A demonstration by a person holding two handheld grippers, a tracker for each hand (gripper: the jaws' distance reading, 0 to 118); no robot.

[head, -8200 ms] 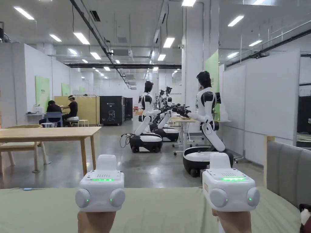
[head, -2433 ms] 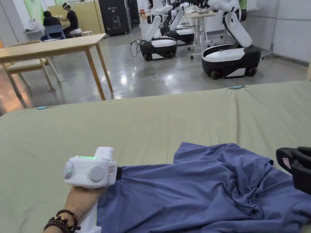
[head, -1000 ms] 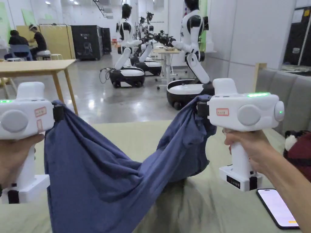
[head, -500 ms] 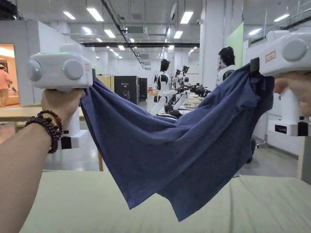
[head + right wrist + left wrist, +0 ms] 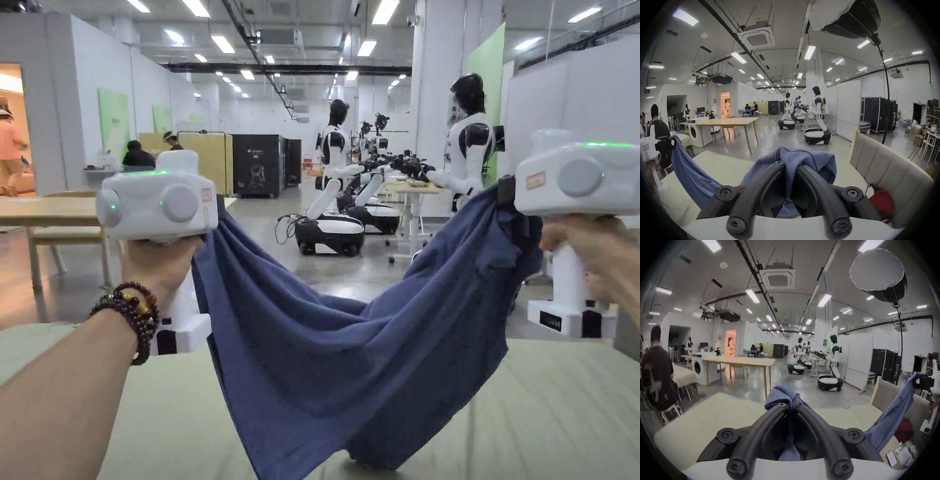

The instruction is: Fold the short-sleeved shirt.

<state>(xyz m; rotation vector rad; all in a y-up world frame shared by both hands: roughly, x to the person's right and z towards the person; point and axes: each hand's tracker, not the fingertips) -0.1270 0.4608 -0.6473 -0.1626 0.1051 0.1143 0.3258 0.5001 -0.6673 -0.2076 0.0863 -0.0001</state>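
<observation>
Green bed (image 5: 562,412) below; blue shirt (image 5: 350,350) clamped between both jaws.

Large hall with white partition walls (image 5: 81,106), a glossy grey concrete floor (image 5: 350,275) and rows of ceiling strip lights (image 5: 226,44). A wooden table (image 5: 739,361) stands at left; a padded headboard (image 5: 883,164) borders the green-sheeted bed (image 5: 562,412).

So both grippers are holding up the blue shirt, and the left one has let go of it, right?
Not quite. The left gripper has not let go: in the left gripper view its jaws are closed on a bunch of the blue shirt. The right gripper is clamped on the shirt too, and the cloth hangs between them above the green bed.
</observation>
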